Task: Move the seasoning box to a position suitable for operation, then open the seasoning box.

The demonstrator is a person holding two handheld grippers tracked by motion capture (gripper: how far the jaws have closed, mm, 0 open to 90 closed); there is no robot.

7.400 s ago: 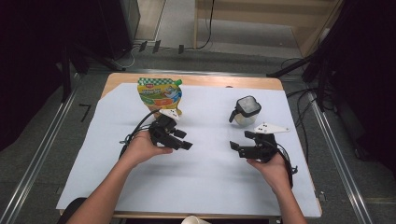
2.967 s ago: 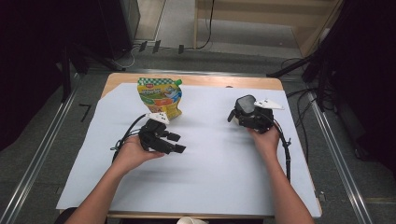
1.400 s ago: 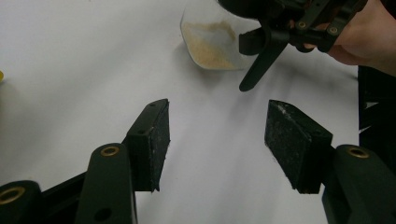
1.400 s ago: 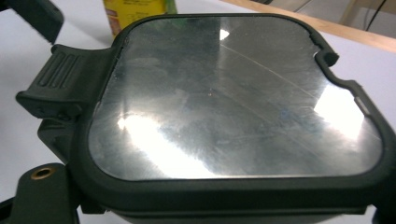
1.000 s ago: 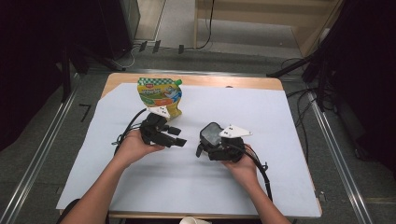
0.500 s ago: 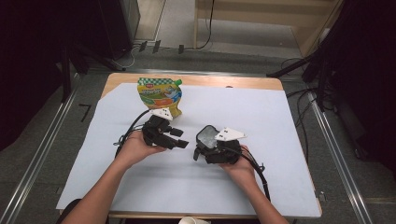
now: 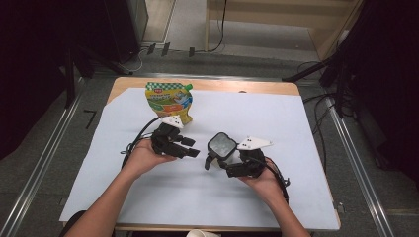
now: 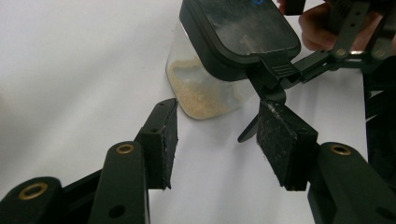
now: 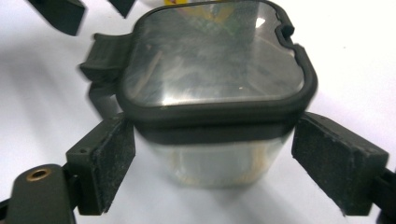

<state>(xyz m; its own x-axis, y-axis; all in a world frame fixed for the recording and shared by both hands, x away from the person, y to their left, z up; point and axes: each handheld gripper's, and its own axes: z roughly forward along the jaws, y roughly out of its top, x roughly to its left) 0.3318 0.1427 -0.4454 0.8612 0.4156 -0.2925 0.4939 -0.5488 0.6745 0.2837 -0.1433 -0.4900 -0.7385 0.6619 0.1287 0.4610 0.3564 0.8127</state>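
Your right gripper is closing its jaws on the clear jar, pads pressing the walls just under the black lid; the jar is tilting near the table's centre. Your left gripper, at the jar's 9 o'clock, is holding its jaws parted and empty, just beside the lid's latch. Pale grains are lying in the jar's bottom. A colourful pouch is standing at 11 o'clock from the jar, on the white sheet covering the table.
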